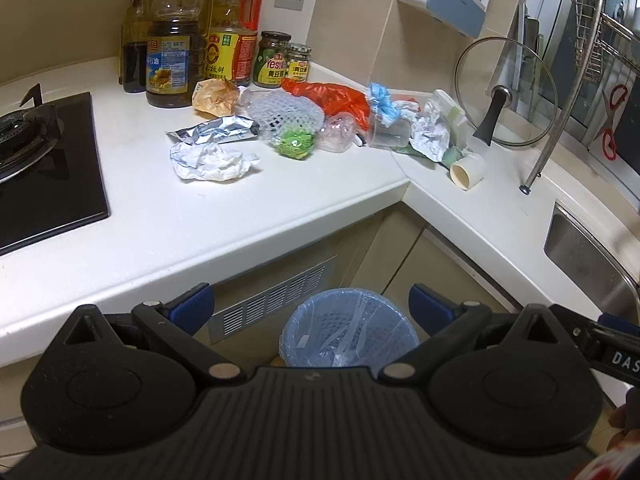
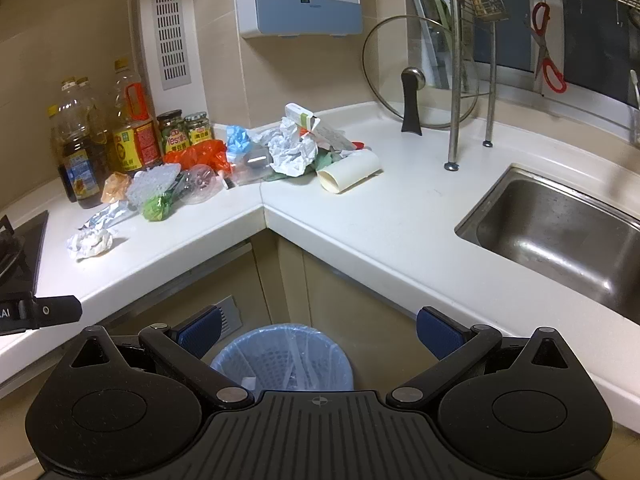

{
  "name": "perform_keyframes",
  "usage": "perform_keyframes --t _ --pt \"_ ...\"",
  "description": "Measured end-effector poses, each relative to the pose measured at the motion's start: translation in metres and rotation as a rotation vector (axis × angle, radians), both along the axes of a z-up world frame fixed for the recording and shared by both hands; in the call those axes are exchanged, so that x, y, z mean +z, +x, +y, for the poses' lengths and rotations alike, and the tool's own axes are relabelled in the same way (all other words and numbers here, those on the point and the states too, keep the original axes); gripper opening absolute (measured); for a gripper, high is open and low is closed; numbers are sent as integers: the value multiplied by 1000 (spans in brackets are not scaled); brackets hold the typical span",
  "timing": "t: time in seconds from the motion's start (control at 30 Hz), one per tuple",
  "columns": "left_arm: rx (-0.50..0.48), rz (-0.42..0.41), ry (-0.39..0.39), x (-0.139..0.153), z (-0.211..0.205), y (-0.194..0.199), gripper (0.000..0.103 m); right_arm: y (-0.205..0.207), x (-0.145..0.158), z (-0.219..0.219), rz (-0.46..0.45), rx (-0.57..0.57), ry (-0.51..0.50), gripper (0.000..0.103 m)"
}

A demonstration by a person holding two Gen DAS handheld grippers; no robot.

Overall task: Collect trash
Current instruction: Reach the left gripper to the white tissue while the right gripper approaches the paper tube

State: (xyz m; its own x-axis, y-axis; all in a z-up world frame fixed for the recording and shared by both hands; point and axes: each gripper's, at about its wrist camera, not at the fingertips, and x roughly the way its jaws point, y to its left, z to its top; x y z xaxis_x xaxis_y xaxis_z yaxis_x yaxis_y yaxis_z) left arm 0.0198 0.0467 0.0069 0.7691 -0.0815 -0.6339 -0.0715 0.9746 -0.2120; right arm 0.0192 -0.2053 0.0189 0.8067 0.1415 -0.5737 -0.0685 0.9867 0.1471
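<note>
Trash lies heaped in the corner of the white counter (image 1: 200,220): a crumpled white paper ball (image 1: 210,162) (image 2: 90,243), a silver foil wrapper (image 1: 216,130), a green wad (image 1: 294,146) (image 2: 156,208), clear foam netting (image 1: 286,110), an orange-red bag (image 1: 336,98) (image 2: 200,154), crumpled paper (image 2: 290,152) and a cream cardboard tube (image 1: 468,170) (image 2: 348,174). On the floor below stands a blue bin (image 1: 352,330) (image 2: 282,360) with a clear liner. My left gripper (image 1: 312,308) and right gripper (image 2: 318,330) both hang open and empty above the bin, well short of the counter's trash.
Oil bottles (image 1: 174,48) and sauce jars (image 1: 274,60) line the back wall. A black gas hob (image 1: 44,160) sits left, a steel sink (image 2: 560,236) right. A glass pot lid (image 2: 416,76) leans beside a dish rack post (image 2: 454,80). Red scissors (image 2: 546,48) hang at the window.
</note>
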Motion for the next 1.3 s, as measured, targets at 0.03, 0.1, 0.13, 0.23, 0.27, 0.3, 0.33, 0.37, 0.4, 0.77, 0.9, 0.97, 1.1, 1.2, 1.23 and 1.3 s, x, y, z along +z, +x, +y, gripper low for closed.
perform_keyframes --t 0.03,0.1,0.13,0.23,0.27,0.3,0.33,0.37,0.4,0.77,0.9,0.97,1.1,1.2,1.23,1.3 --pt "-5 -5 1 0 2 1 102 -1 1 1 -8 -5 -2 103" --pt "-15 -9 7 -2 4 6 102 0 2 3 -22 -10 -12 103" --pt "-18 -7 4 -3 4 10 102 1 3 2 -30 -14 -14 103" --pt "-18 -7 -5 -5 3 21 102 11 5 -1 -42 -11 -2 103" --pt "-19 -11 -1 -5 1 25 102 17 5 -1 -42 0 -6 103" --pt "-19 -18 3 -4 -2 31 102 25 5 -1 -48 13 -14 103" --pt "-17 -27 4 -4 -4 36 102 33 6 -2 -60 24 -21 103" --pt "-9 -33 5 -4 -6 43 102 42 5 -3 -71 33 -25 103" --pt "-1 -39 6 -5 -9 51 102 53 5 -4 -78 42 -24 103" --pt "164 -43 -1 -4 -34 133 98 185 1 -32 -98 248 4 103" --pt "230 -49 26 1 -40 150 97 226 -5 -36 -89 320 20 102" --pt "257 -47 36 1 -40 157 96 240 -8 -35 -87 343 22 102" --pt "275 -35 58 0 -41 165 95 261 -8 -29 -97 376 28 102" --pt "262 -32 79 0 -39 174 94 271 -8 -22 -99 373 29 102" --pt "259 -28 84 0 -38 177 93 275 -8 -20 -94 368 32 102" --pt "262 -34 94 1 -33 181 92 279 -8 -16 -96 367 35 102"
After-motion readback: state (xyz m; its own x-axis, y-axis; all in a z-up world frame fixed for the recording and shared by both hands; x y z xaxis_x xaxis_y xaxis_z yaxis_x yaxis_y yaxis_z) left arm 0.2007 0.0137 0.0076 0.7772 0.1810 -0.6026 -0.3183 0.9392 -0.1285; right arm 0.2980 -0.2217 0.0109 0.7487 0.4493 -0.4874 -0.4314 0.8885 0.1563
